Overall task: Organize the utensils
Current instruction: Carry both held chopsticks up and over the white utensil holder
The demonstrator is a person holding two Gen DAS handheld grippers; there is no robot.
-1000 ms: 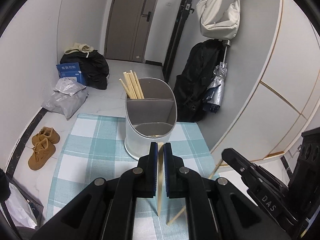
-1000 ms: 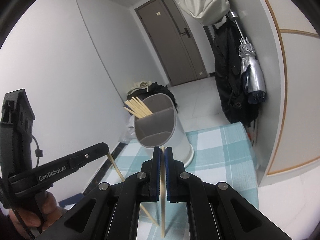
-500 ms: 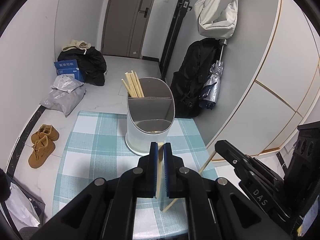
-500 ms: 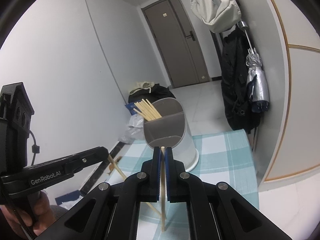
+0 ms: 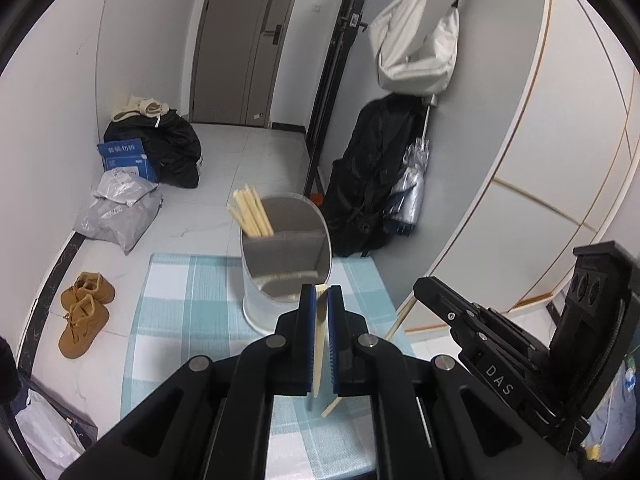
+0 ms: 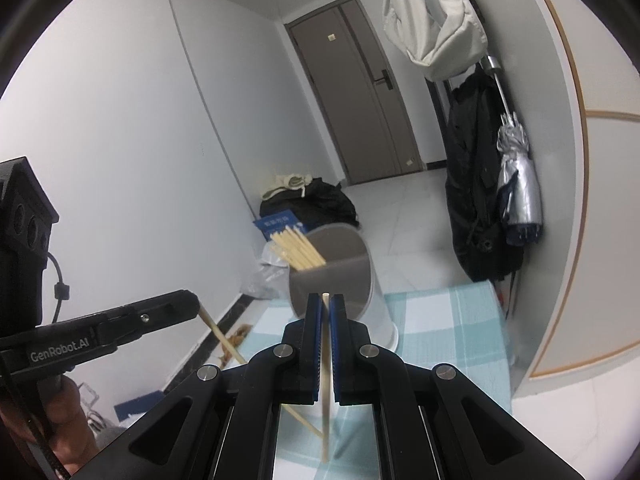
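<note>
A white utensil holder (image 5: 280,276) with grey compartments stands on the checked tablecloth (image 5: 180,312); several chopsticks (image 5: 250,216) lean in its far compartment. My left gripper (image 5: 321,300) is shut on one chopstick (image 5: 319,344), held upright above the table, just in front of the holder. My right gripper (image 6: 325,308) is shut on another chopstick (image 6: 326,384), also upright and above the table, with the holder (image 6: 340,264) behind it. Each gripper shows in the other's view: the right one (image 5: 424,292) and the left one (image 6: 192,304).
The small table's edges lie close on all sides. On the floor are brown shoes (image 5: 84,312), plastic bags (image 5: 116,212), a blue box (image 5: 126,158) and black bags (image 5: 168,144). A black coat, an umbrella (image 5: 412,180) and a white bag (image 5: 416,52) hang on the right wall.
Both grippers have risen with their chopsticks, so the table and holder look lower and farther. The chopstick tips have lifted off the cloth.
</note>
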